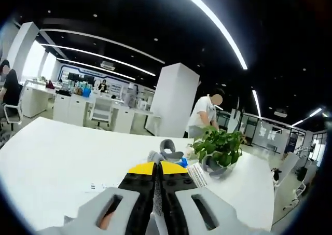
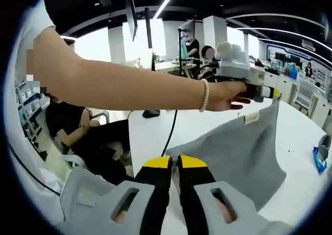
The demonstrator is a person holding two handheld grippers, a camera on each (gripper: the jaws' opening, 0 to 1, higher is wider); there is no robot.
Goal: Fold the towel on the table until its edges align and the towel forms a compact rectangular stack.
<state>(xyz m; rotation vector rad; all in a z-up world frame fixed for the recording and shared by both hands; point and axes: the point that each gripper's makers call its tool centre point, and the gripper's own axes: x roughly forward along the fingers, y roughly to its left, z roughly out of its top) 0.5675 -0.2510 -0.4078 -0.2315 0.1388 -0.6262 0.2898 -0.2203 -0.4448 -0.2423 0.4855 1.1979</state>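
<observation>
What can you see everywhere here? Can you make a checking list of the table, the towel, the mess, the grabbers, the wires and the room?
Surface: white table, mostly bare.
Job's things: grey towel lifted off the table, hanging spread between both grippers, white tag near its top corner.
Clutter: potted green plant; grey tape roll with a blue item beside it; dark object at the table's far edge.
Grippers: left gripper held in a hand, jaws closed on the towel's top corner; right gripper jaws together on the towel's edge.
Cables: black cable running across the table.
Surroundings: open office with desks, white pillar, ceiling light strips, people sitting and standing.
</observation>
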